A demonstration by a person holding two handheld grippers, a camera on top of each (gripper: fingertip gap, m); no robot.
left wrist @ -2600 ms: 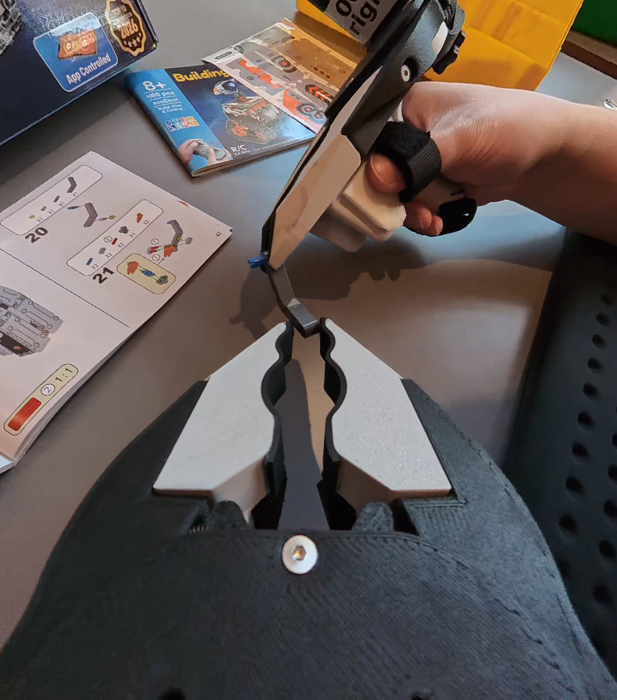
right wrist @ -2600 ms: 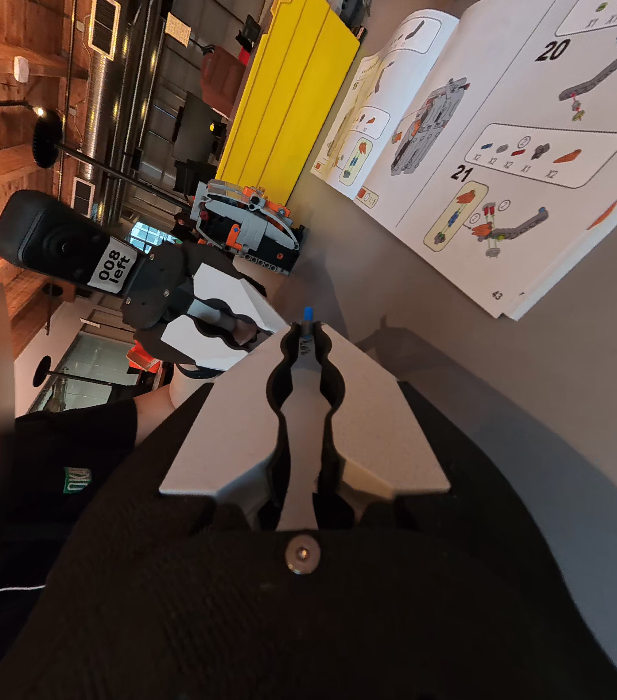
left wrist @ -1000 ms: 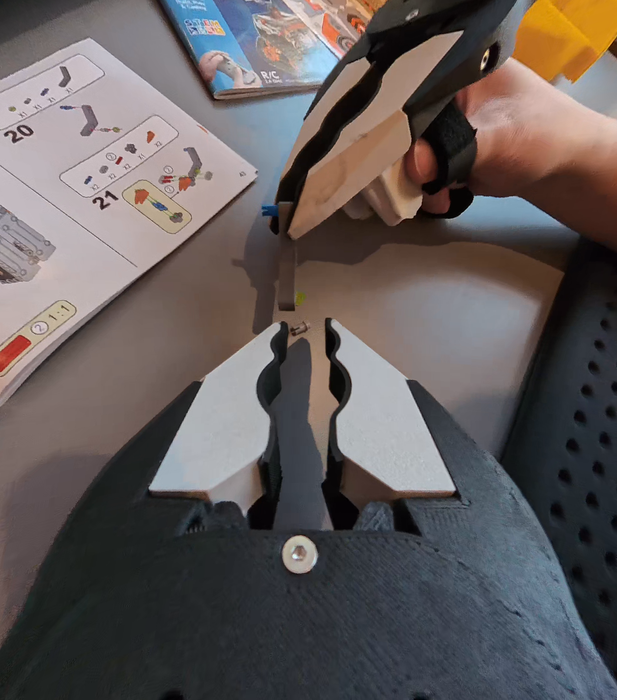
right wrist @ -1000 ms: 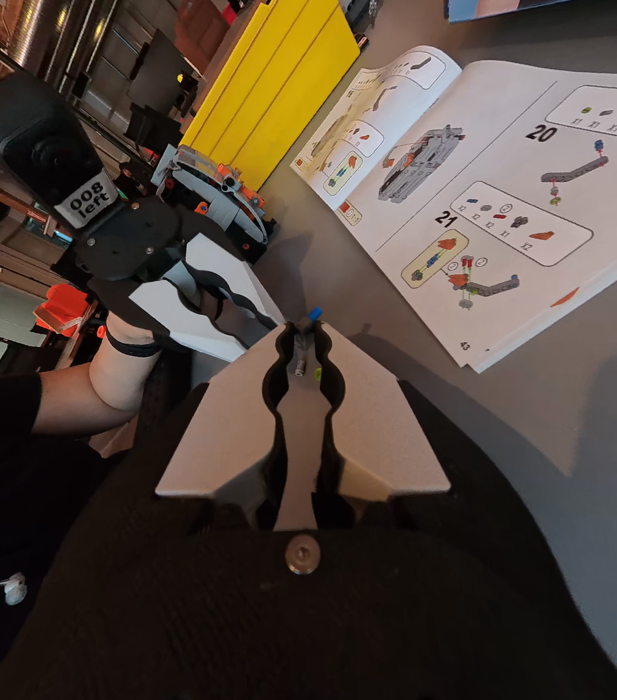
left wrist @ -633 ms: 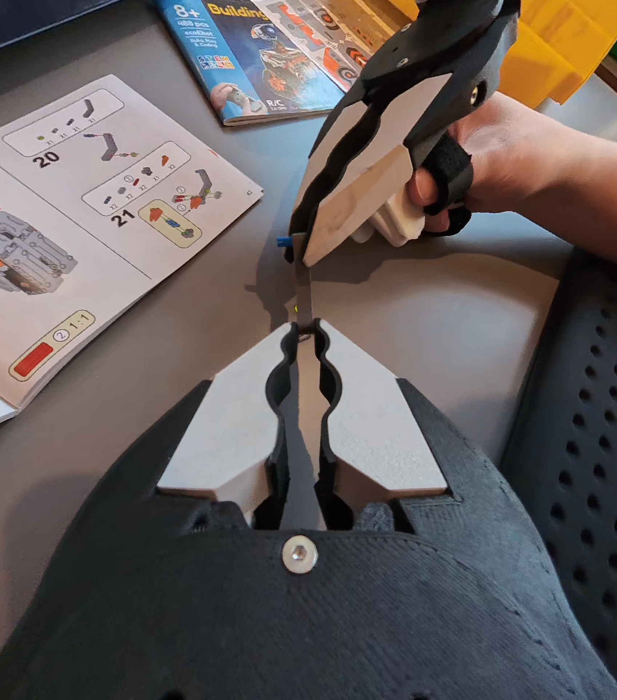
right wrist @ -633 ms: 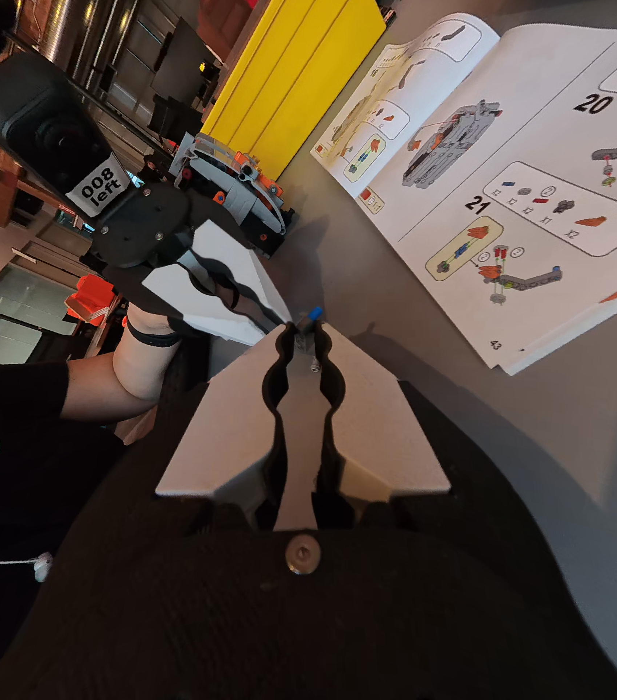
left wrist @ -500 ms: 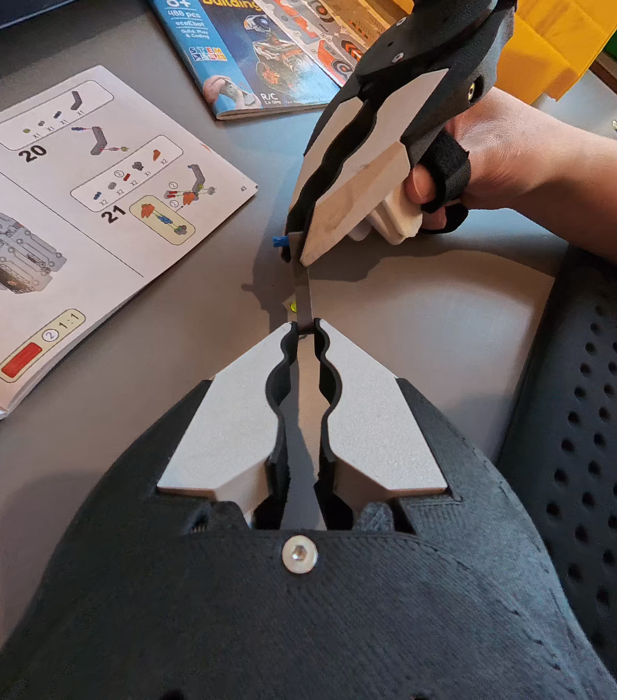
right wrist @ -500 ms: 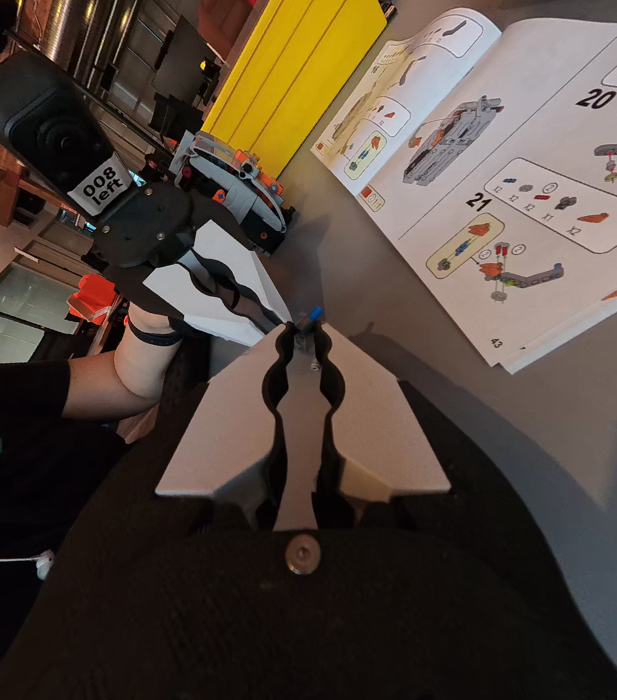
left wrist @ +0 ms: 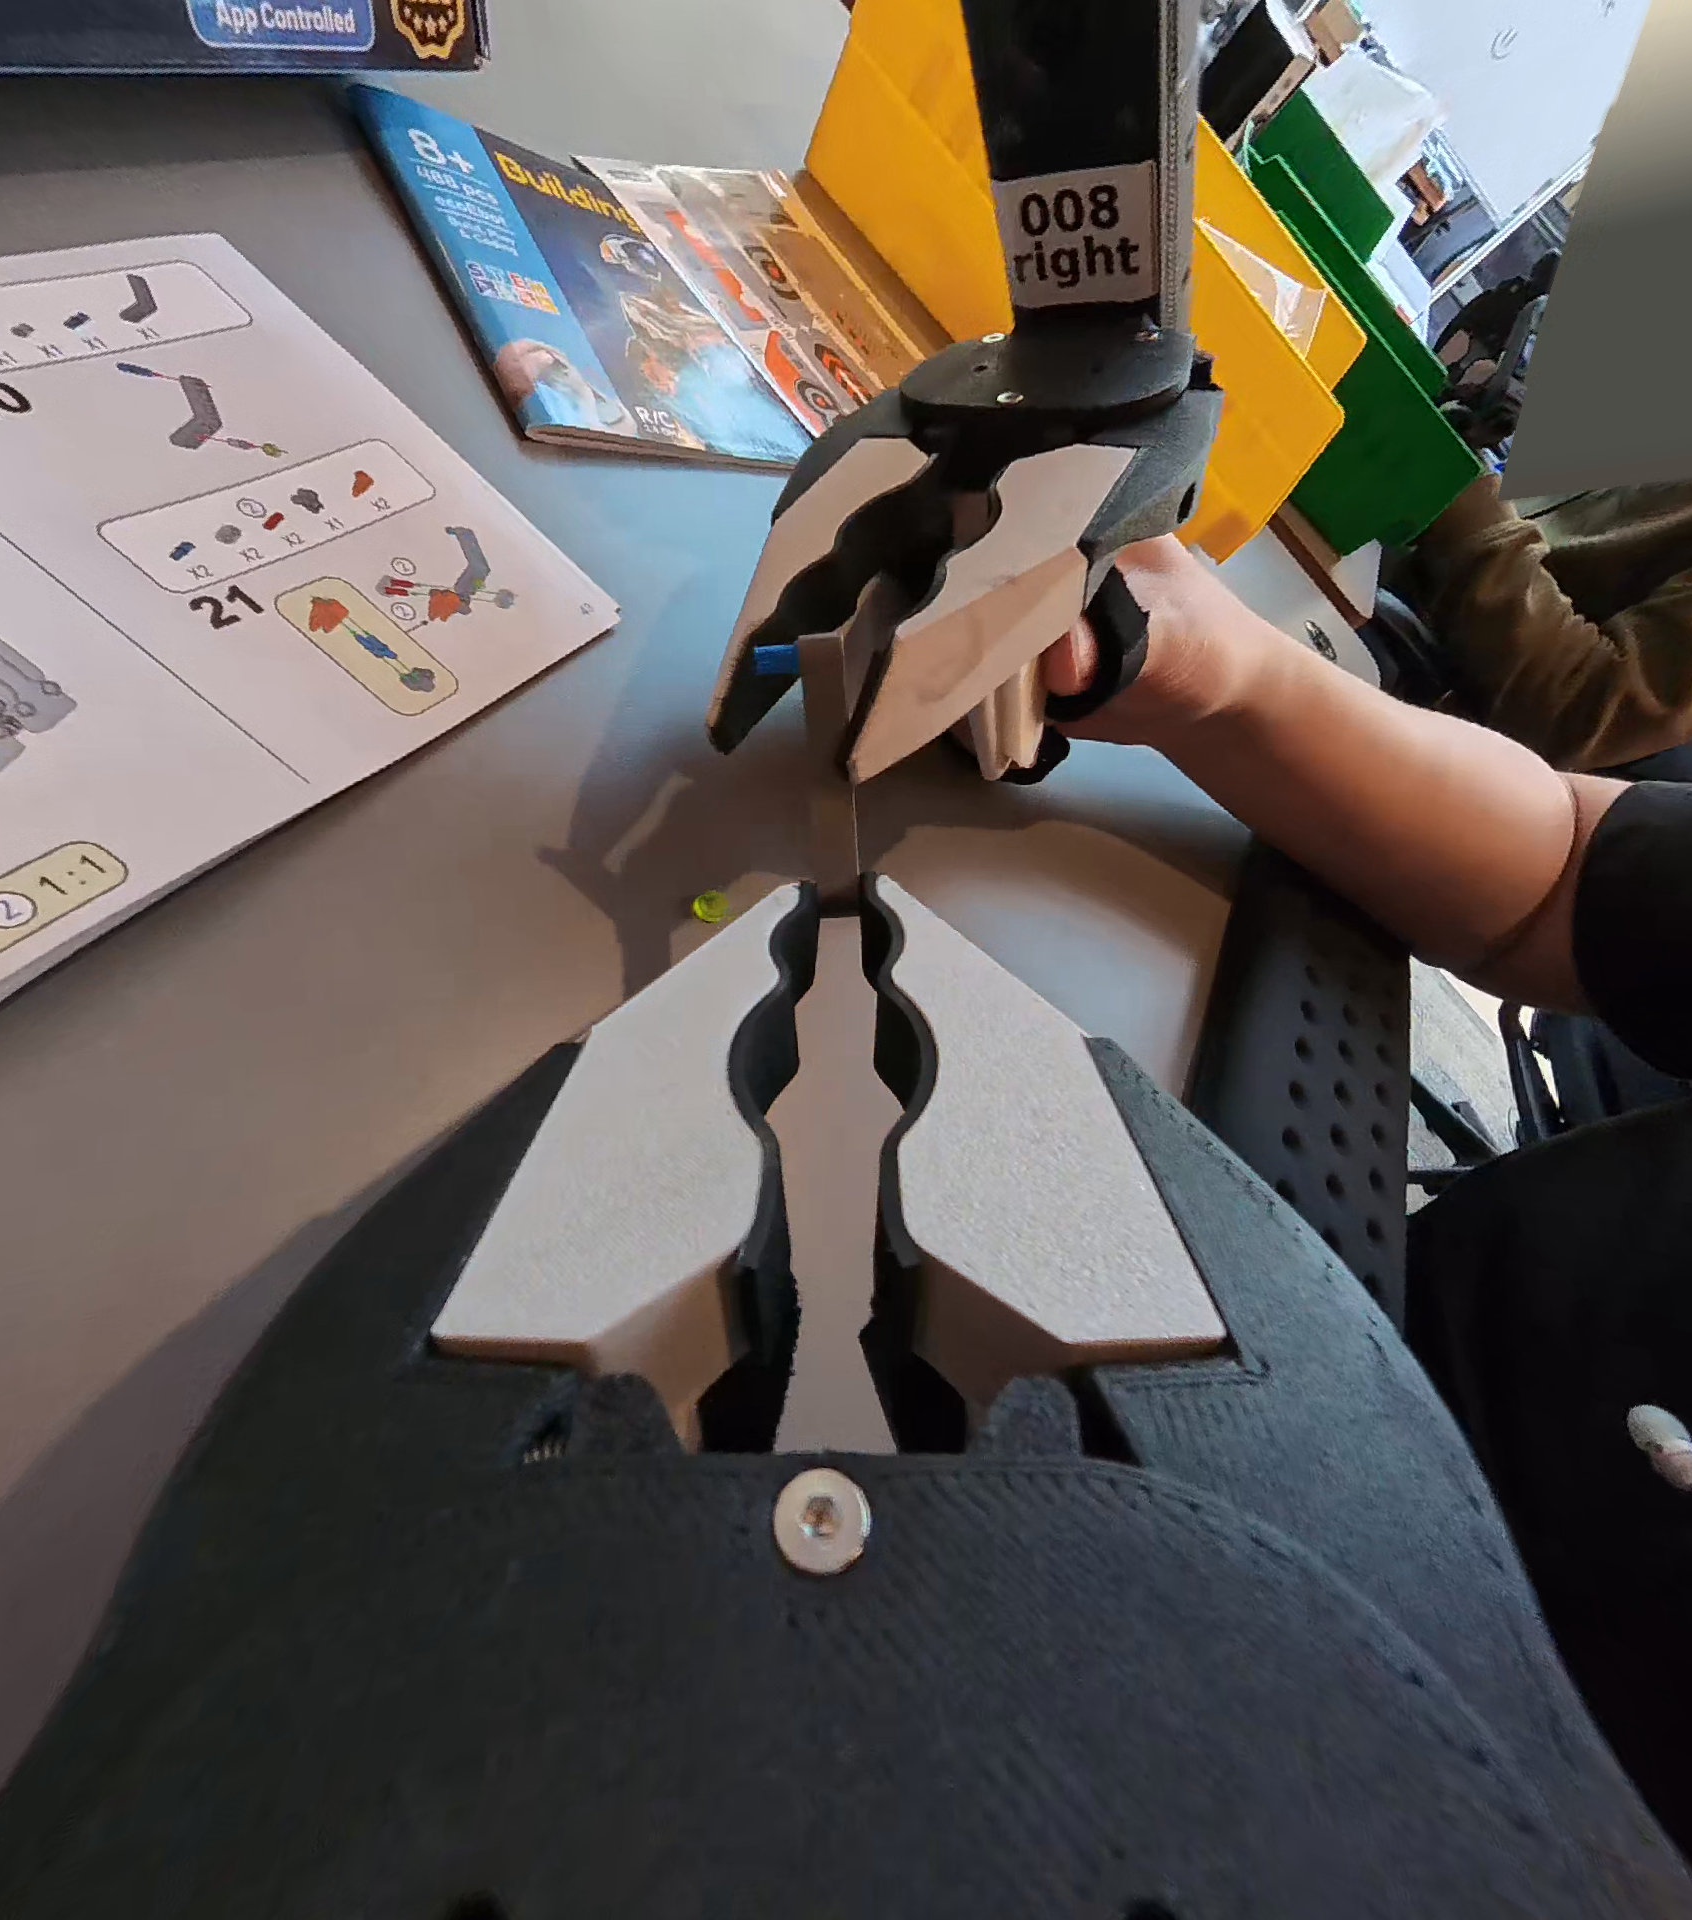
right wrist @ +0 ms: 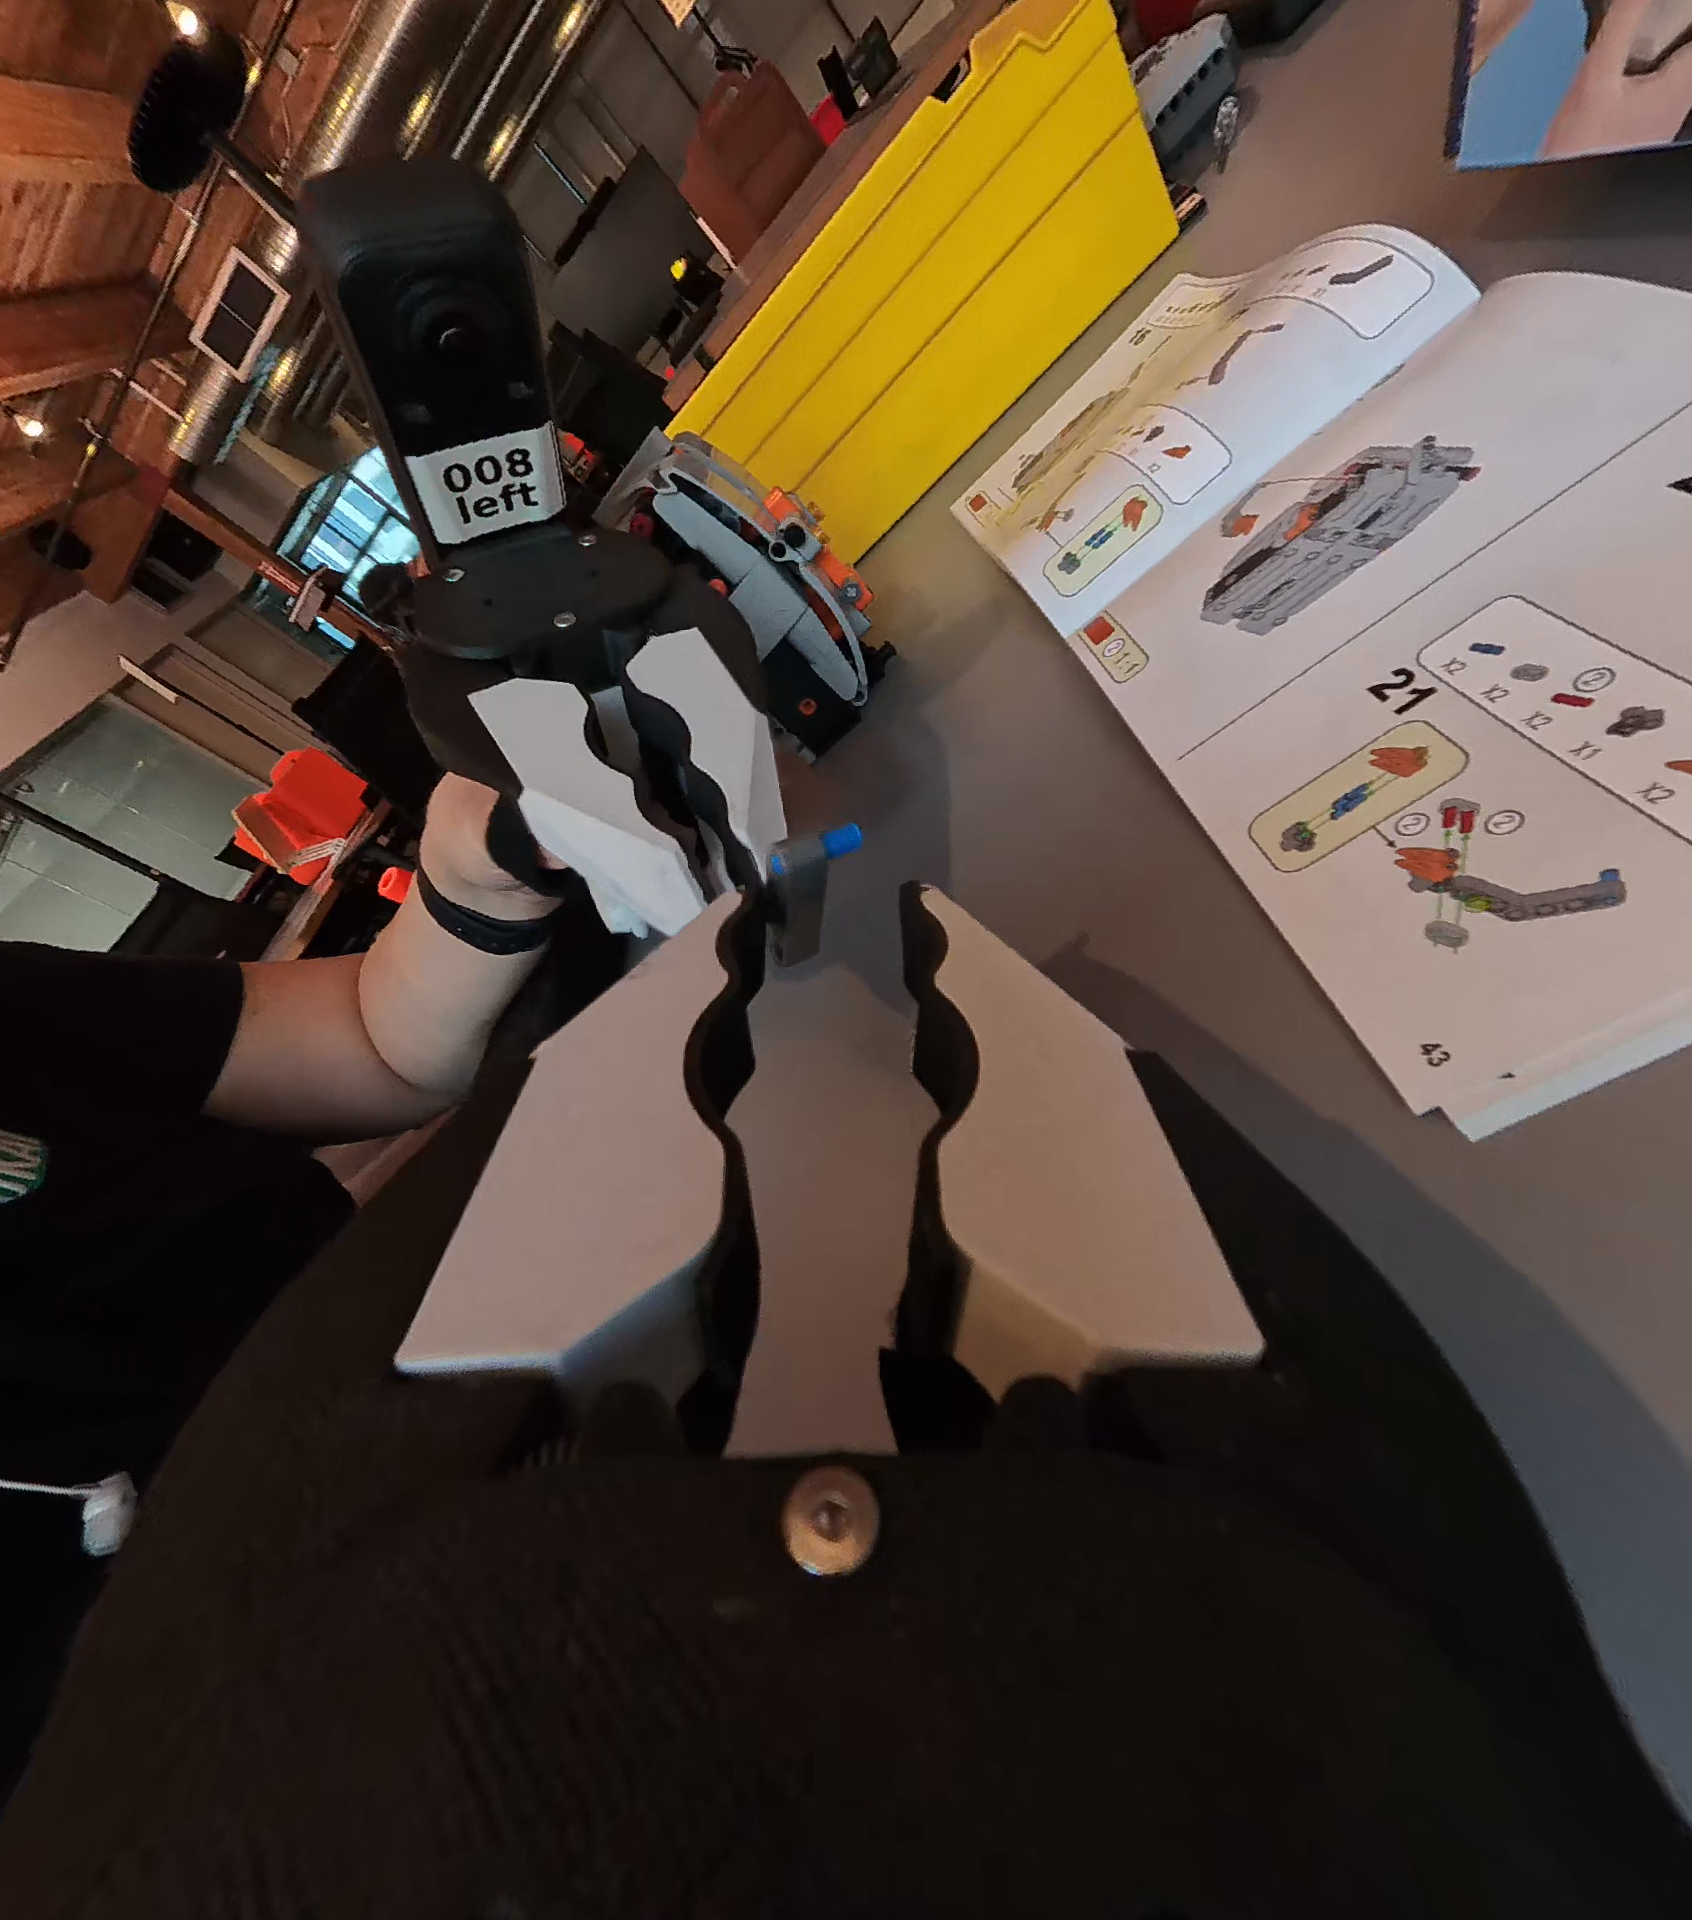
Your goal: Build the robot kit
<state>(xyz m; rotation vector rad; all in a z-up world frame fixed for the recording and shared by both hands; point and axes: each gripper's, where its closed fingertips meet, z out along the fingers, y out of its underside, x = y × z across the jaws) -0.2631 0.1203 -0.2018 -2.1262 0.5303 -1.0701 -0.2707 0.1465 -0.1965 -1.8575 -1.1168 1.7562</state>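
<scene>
A grey angled beam with a blue pin at its top stands upright above the grey table. My left gripper is shut on the beam's lower end. My right gripper is open around the beam's upper part, its fingers on either side. In the right wrist view the beam and blue pin sit between my open right gripper's fingers, close to the left one. The left gripper holds the beam from the left.
A small yellow-green stud lies on the table by my left fingertip. An open instruction booklet lies left, a blue booklet behind. Yellow bins stand at the back. A part-built grey and orange model stands beyond the left gripper. A black perforated pad lies right. The tips of both grippers are at nearly the same place.
My left gripper closed on the beam's lower end. My right gripper then opened, let go of the beam's top and turned more upright. The beam stays upright in the left gripper.
</scene>
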